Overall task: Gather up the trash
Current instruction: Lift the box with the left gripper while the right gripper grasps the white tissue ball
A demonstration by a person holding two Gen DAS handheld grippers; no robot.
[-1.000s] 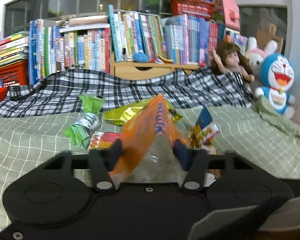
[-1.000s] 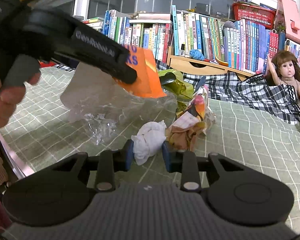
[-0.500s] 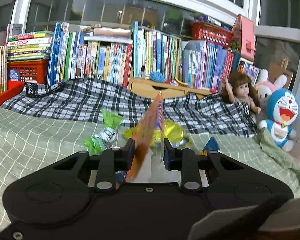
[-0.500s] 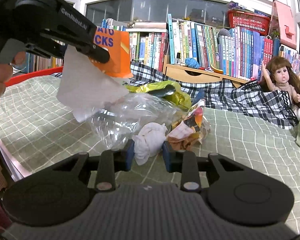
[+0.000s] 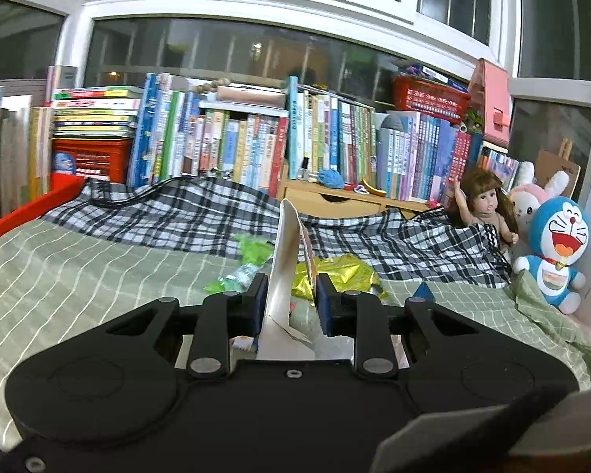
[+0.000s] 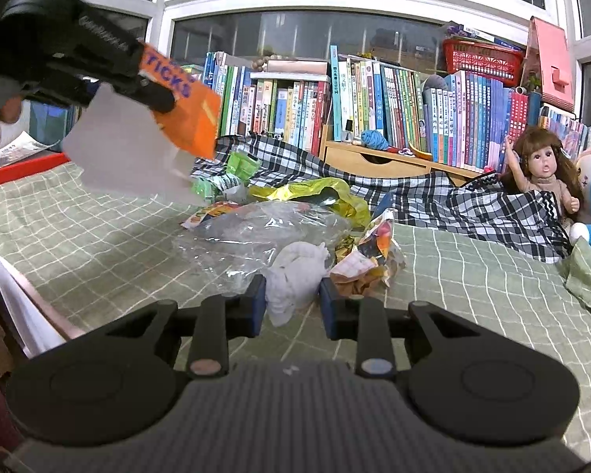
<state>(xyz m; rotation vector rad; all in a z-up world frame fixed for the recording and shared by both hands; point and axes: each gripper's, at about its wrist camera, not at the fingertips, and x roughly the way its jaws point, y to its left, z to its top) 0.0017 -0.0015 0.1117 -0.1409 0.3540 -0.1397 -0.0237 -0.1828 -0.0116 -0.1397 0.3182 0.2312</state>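
Note:
My left gripper [image 5: 289, 303] is shut on a flat orange snack bag [image 5: 287, 260], held edge-on and lifted off the bed. The right wrist view shows that left gripper [image 6: 149, 90] high at the upper left, with the orange snack bag [image 6: 189, 118] hanging from it. My right gripper [image 6: 289, 299] is shut on a crumpled white tissue [image 6: 295, 272] at the near edge of the trash pile. In the pile lie a clear plastic bag [image 6: 256, 232], a yellow foil wrapper [image 6: 319, 193], a green wrapper [image 6: 232, 173] and a colourful wrapper [image 6: 374, 252].
The pile rests on a green checked bedcover [image 6: 472, 276] with a black-and-white plaid blanket [image 6: 453, 201] behind it. Rows of books [image 6: 374, 110] line the window sill. A doll [image 6: 543, 169] and a blue plush toy [image 5: 559, 248] sit at the right. A red rim [image 5: 27, 209] borders the left.
My left gripper has risen with the orange snack bag, up off the pile and to the left. The right gripper has stayed shut on the white tissue.

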